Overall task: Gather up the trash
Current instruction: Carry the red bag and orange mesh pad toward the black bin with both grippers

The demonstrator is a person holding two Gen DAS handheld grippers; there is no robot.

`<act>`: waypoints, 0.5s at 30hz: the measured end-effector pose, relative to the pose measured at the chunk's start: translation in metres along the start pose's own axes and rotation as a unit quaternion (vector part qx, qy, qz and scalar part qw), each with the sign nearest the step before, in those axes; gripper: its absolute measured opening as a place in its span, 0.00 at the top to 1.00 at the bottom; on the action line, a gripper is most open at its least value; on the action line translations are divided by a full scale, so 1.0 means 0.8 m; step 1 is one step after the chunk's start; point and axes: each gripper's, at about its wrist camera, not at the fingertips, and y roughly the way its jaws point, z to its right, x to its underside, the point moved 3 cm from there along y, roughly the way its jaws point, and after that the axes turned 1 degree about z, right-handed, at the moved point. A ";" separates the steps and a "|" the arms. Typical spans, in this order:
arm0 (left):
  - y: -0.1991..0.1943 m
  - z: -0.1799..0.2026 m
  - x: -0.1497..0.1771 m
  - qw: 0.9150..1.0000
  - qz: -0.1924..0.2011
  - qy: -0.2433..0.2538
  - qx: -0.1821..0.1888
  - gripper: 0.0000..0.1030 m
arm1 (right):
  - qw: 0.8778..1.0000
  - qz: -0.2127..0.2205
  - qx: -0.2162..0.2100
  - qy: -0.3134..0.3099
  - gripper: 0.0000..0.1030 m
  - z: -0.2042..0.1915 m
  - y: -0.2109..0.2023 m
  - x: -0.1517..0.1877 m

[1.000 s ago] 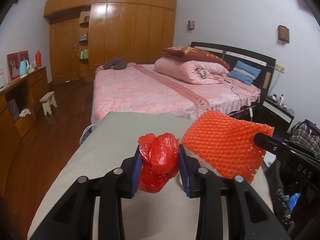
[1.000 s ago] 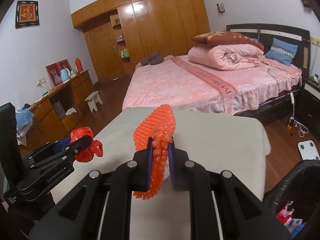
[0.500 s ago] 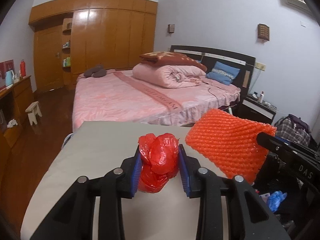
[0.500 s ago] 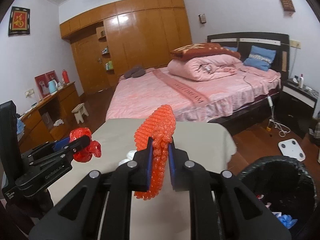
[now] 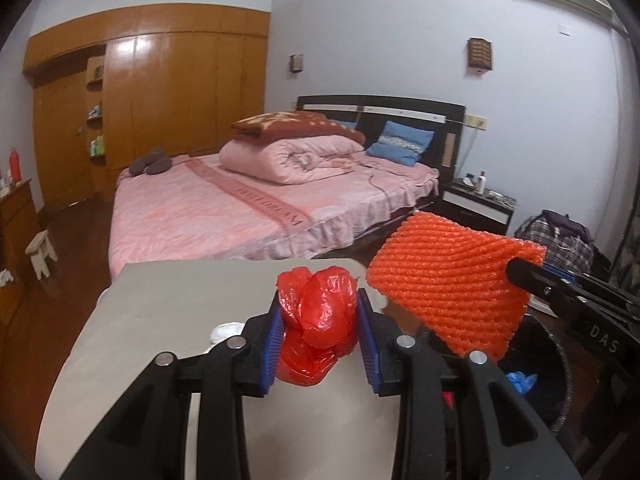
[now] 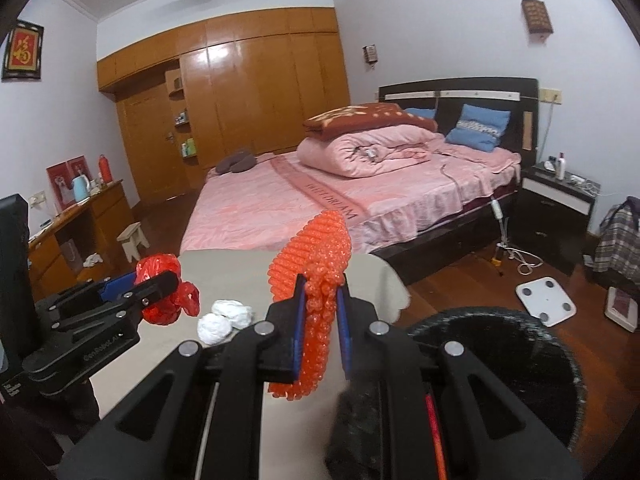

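Right wrist view: right tongs [image 6: 320, 284] pinching orange foam-net sleeve [image 6: 316, 256], left tongs [image 5: 318, 316] pinching crumpled red plastic bag [image 5: 318, 320], both above grey surface [image 5: 180, 300] nr black bin [image 6: 500, 344]; early release w/o clearing rim = trash on floor.

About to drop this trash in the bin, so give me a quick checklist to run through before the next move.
1. Left gripper shut on the red plastic bag: ok.
2. Right gripper shut on the orange foam net: ok.
3. Black bin open, nothing covering it: ok.
4. Foam net over the bin opening: not ok; in the right wrist view it hangs left of the rim.
5. Table cleared: not ok, two white paper wads remain.
6. Room left in the bin: cannot tell.
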 end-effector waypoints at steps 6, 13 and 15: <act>-0.013 0.045 -0.002 0.999 0.008 0.016 0.029 0.67 | 1.000 0.010 0.025 0.008 0.87 0.033 -0.035 0.007; -0.022 0.092 -0.004 0.997 0.016 0.033 0.062 0.67 | 0.998 0.018 0.054 0.018 0.87 0.067 -0.067 0.017; -0.023 0.105 -0.003 0.997 0.016 0.037 0.070 0.67 | 0.997 0.019 0.065 0.021 0.87 0.079 -0.077 0.022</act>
